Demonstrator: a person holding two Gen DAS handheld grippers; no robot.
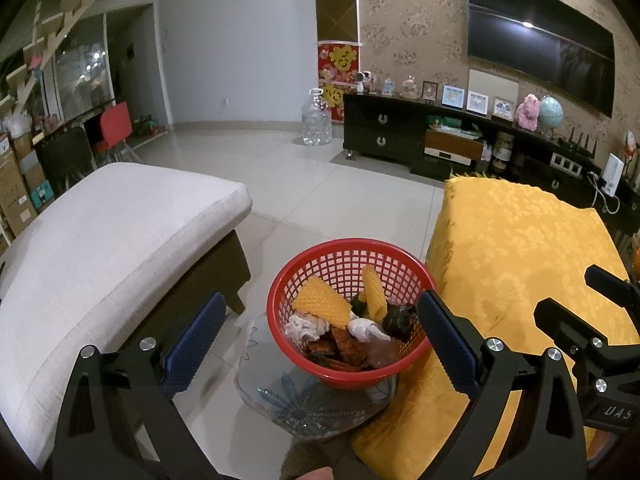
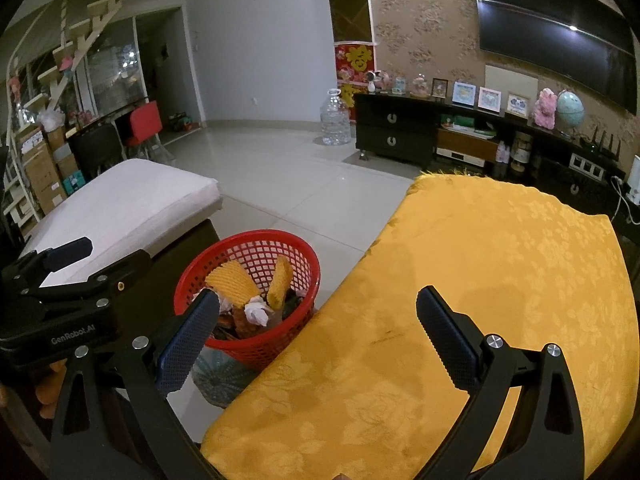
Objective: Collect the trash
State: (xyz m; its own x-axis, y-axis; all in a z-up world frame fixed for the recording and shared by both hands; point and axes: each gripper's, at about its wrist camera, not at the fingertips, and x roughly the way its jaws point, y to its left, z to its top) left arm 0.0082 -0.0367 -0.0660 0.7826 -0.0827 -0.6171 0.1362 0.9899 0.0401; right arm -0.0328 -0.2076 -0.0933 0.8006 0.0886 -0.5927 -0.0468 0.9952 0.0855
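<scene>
now both grippers (image 1: 316, 338) (image 2: 316, 334) hover spread above the basket (image 1: 280, 292).

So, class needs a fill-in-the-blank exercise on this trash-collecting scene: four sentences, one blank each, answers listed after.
1. The basket holding the trash is coloured ____.
2. The basket stands on the floor between the white cushioned seat and the table covered with a ____ cloth.
3. Both the left gripper and the right gripper are open and hold ____.
4. On the wall above the black cabinet hangs a ____.

Answers: red; yellow; nothing; television
</scene>
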